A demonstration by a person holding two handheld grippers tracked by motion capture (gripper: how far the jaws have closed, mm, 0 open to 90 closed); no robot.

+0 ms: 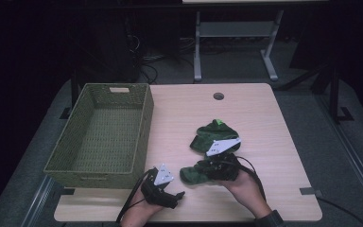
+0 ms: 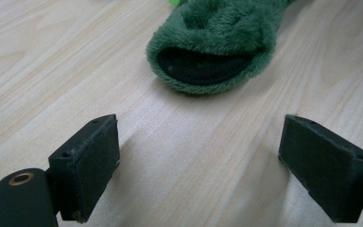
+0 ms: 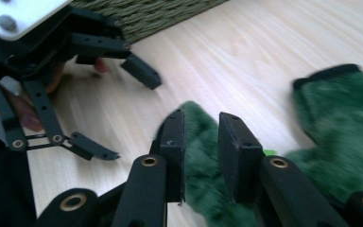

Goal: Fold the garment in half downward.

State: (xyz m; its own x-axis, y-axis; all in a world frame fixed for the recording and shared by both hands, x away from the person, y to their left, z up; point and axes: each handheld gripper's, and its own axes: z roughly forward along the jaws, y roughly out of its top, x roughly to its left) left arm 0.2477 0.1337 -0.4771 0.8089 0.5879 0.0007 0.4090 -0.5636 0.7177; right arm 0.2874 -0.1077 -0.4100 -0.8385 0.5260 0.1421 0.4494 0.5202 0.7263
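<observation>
A dim room surrounds the wooden counter (image 1: 264, 118). The right gripper (image 3: 201, 142) pinches the near green slipper (image 1: 194, 174); the second slipper (image 1: 215, 132) lies just beyond. The left gripper (image 2: 198, 165) stands spread and empty. Next step, likely: carry the slipper left into the basket (image 1: 144, 123).

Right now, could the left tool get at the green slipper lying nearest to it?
Probably yes. The left tool is open, and bare table lies between it and the slipper. But the right tool already grips that slipper, so they might crowd each other.
</observation>
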